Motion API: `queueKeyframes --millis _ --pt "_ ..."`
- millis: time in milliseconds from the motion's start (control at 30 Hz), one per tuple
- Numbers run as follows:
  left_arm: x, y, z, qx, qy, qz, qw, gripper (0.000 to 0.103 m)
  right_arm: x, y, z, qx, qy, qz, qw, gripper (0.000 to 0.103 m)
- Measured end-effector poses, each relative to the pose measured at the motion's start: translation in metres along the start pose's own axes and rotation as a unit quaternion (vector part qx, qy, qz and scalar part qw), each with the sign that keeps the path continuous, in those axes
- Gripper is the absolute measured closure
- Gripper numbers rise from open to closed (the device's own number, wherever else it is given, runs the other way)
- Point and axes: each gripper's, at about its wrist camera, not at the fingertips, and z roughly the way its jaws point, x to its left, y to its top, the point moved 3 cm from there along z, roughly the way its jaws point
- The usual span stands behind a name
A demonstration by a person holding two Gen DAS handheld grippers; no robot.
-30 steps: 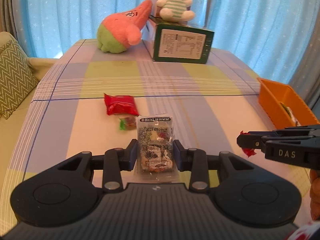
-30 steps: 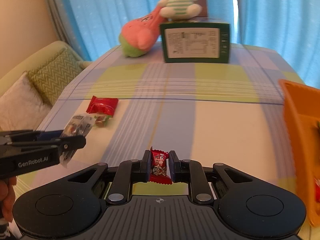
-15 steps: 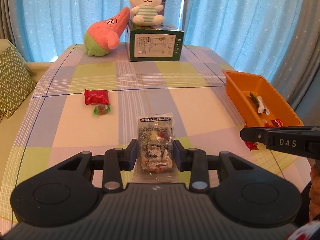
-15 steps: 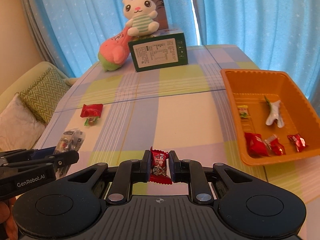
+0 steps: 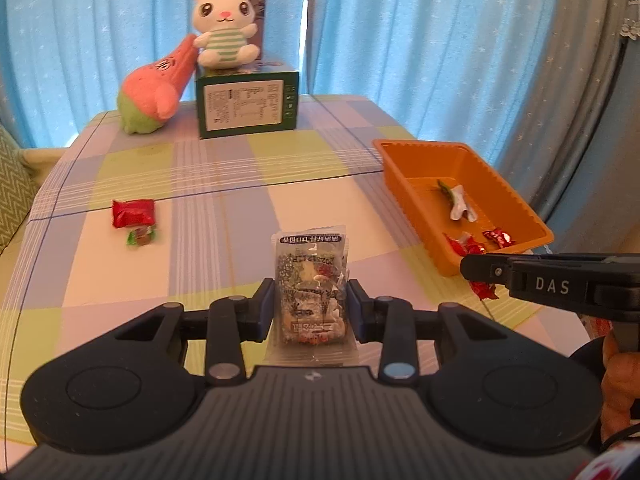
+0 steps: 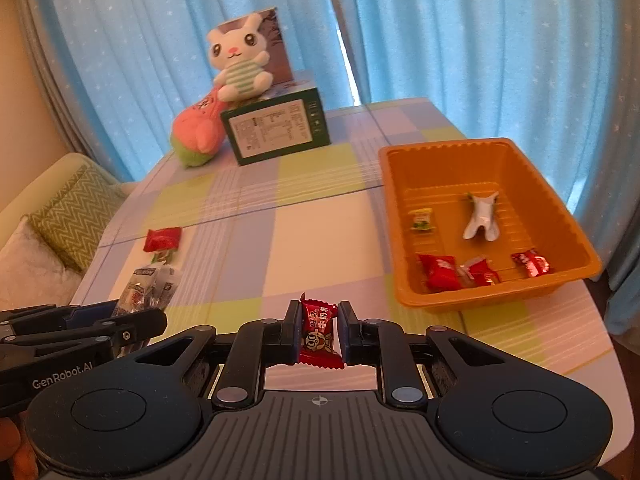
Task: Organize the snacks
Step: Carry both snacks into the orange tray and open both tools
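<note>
My left gripper (image 5: 311,306) is shut on a clear snack packet (image 5: 310,280) with dark print, held above the table. My right gripper (image 6: 319,332) is shut on a small red candy (image 6: 318,330), held above the table just left of the orange tray (image 6: 436,300). The tray holds several wrapped snacks, red ones (image 6: 438,272) near its front and a white one (image 6: 482,216). A red packet (image 5: 133,213) and a small green-ended candy (image 5: 141,236) lie on the table at the left. The right gripper also shows in the left wrist view (image 5: 480,270).
A green box (image 5: 247,104) with a white plush rabbit (image 5: 224,32) on it and a pink-green plush (image 5: 156,92) stand at the table's far end before blue curtains. A sofa with a zigzag cushion (image 6: 68,216) is on the left.
Both grippers have pulled back and swung right with their snacks still held. The orange tray now shows more fully in both views.
</note>
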Motion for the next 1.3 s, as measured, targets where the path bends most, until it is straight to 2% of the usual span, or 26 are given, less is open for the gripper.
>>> queueKeyframes --millis 433,667,1300 --pt "-0.068 0.034 0.027 0.0 -0.064 0.023 0.9977 0.069 -0.071 0.021 -0.021 -0.022 -0.054 0.041 0.997 0.084" --pt "-0.102 0.055 0.048 0.0 -0.092 0.036 0.9951 0.069 -0.104 0.036 -0.018 -0.022 -0.073 0.047 0.996 0.084" --pt "-0.145 0.08 0.12 0.023 -0.108 0.05 0.9926 0.069 -0.165 0.07 0.019 -0.015 -0.077 0.071 0.994 0.084"
